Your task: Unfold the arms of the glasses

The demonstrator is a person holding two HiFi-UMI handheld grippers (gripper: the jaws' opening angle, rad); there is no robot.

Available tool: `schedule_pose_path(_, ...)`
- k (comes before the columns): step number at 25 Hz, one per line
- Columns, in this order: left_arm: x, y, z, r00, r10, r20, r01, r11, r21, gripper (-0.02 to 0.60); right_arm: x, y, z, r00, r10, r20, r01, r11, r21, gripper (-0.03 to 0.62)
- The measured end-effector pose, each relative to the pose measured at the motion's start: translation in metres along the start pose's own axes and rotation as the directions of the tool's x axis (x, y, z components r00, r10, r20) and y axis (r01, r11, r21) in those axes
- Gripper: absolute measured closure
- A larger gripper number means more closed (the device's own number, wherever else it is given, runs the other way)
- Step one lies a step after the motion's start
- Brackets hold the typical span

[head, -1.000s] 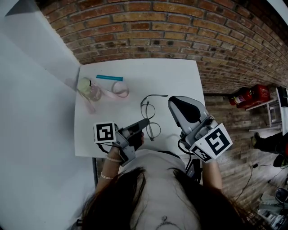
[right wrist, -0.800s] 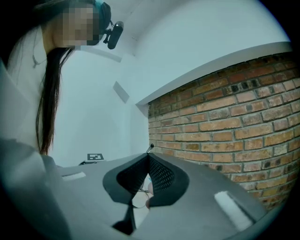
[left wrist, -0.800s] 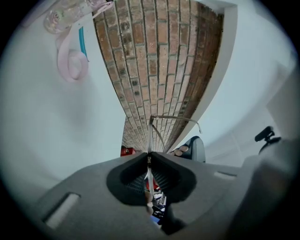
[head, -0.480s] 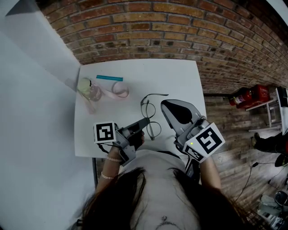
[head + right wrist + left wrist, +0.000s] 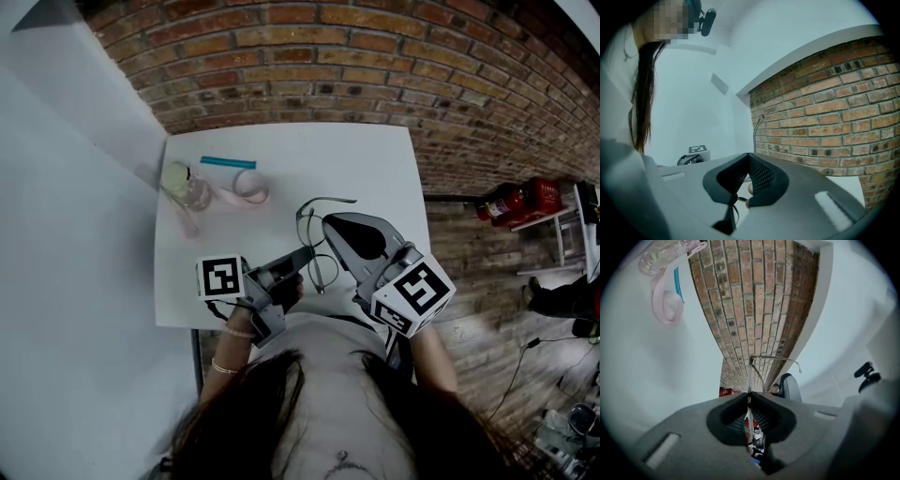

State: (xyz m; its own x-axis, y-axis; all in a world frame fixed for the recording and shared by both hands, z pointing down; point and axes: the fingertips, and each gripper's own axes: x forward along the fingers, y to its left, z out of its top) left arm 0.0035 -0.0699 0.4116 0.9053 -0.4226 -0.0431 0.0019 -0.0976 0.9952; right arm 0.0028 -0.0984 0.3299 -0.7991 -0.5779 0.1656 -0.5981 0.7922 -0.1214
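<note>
left claw pinches the glasses frame, right claw nips one arm; best swing it outward slowly, frame steady.

The left gripper is dark grey, the right gripper lighter grey, both with black ribbed pads; each carries a white cube with black square markers; the person has long dark hair, a pale top and a thin bracelet.
</note>
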Motion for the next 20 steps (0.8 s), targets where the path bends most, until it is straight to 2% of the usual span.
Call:
schedule_pose_path(14,0.000,-0.001,0.000,1.000,0.000,0.017,-0.001,1.000,0.019,0.560,0.013,0.005,-0.023,0.997,0.025,-0.070,-0.018,0.994,0.104,0.586)
schedule_pose_path(20,0.000,-0.004,-0.001,1.000,-0.011,0.014,0.010,0.999,0.036,0.560,0.017,0.008,-0.030,0.994,0.037,-0.107,-0.025,0.993,0.113,0.576)
